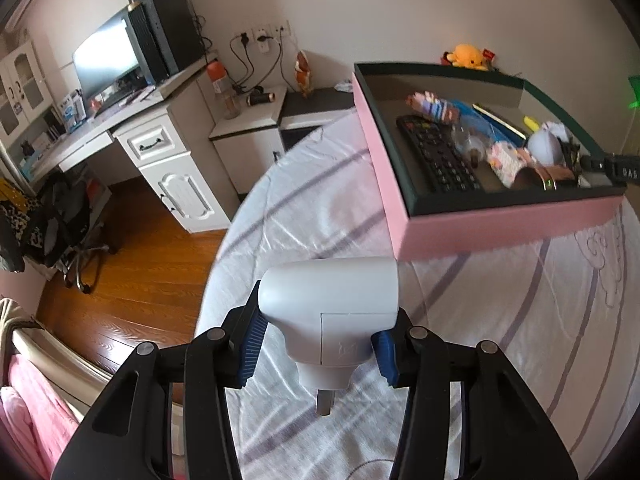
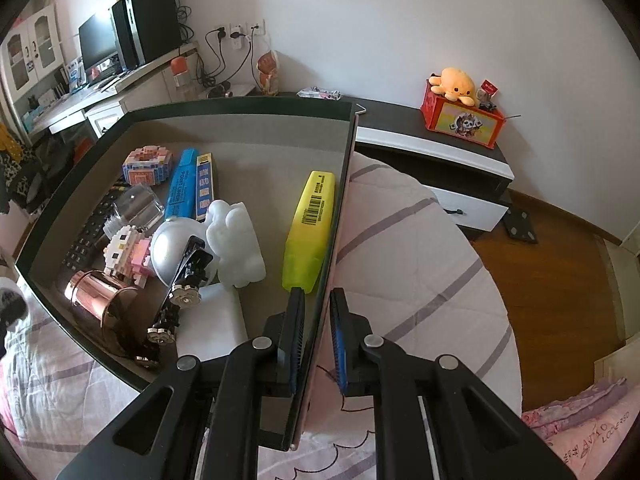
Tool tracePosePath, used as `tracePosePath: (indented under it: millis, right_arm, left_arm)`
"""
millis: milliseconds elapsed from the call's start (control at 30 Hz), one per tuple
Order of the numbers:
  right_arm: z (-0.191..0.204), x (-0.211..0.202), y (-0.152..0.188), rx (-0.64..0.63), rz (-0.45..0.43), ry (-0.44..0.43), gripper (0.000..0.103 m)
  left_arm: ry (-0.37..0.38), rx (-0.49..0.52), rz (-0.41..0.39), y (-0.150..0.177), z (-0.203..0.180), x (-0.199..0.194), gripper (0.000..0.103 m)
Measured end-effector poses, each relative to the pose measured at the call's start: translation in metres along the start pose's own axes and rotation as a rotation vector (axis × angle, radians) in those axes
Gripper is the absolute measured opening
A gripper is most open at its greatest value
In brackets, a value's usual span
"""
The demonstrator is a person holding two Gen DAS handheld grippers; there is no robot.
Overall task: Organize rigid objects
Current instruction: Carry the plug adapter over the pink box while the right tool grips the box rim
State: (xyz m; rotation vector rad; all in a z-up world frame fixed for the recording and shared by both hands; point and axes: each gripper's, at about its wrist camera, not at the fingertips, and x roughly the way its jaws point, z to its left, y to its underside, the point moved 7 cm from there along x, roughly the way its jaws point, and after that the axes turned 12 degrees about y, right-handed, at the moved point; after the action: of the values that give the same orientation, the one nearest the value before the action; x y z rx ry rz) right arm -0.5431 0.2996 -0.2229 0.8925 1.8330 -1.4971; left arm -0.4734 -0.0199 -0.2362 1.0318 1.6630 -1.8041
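The left hand-held gripper (image 1: 318, 344) held a white plug adapter (image 1: 332, 308) between its blue pads (image 1: 252, 344), lifted clear of the striped bed (image 1: 312, 208) beneath it, the metal prong pointing back toward the camera. Ahead of it and to its right sat the pink box (image 1: 508, 226) with a dark rim, resting on the bed.

The right hand-held gripper (image 2: 316, 338) was narrowed onto the box's near side wall (image 2: 340, 200), one finger inside and one outside, so that it pinched the thin edge. Inside the box, just ahead of the inner finger, lay a yellow highlighter (image 2: 308, 232). Further to that gripper's left were a white foam figure (image 2: 236, 240), a silver dome (image 2: 172, 252), a copper cup (image 2: 100, 300), a blue marker (image 2: 182, 188), a block-built figure (image 2: 128, 252), a clear cup (image 2: 138, 206) and a black remote (image 2: 86, 236).
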Motion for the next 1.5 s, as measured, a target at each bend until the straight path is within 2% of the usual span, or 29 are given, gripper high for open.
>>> tracePosePath:
  millis: [200, 367, 633, 833, 1067, 1400, 1500]
  right_arm:
    - [0.001, 0.001, -0.001, -0.006, 0.006, 0.001, 0.012]
    - [0.001, 0.002, -0.002, -0.011, 0.011, 0.004, 0.012]
    - [0.002, 0.004, -0.004, -0.012, 0.018, -0.001, 0.012]
    - [0.003, 0.01, -0.012, -0.015, 0.025, -0.001, 0.012]
    - [0.003, 0.018, -0.021, -0.028, 0.027, 0.002, 0.013]
    - [0.001, 0.024, -0.03, -0.049, 0.02, -0.001, 0.013]
    - [0.001, 0.027, -0.034, -0.05, 0.013, 0.001, 0.013]
  left_arm:
    - [-0.026, 0.005, -0.042, -0.02, 0.008, -0.016, 0.047]
    - [-0.014, 0.027, -0.086, -0.039, 0.003, -0.035, 0.047]
    - [0.037, 0.129, -0.12, -0.089, -0.04, -0.039, 0.047]
    - [0.107, 0.2, -0.081, -0.125, -0.084, -0.01, 0.047]
    - [0.193, 0.246, 0.019, -0.151, -0.134, 0.043, 0.047]
    - [0.213, 0.225, 0.071, -0.185, -0.177, 0.096, 0.047]
    - [0.243, 0.194, 0.09, -0.191, -0.19, 0.113, 0.047]
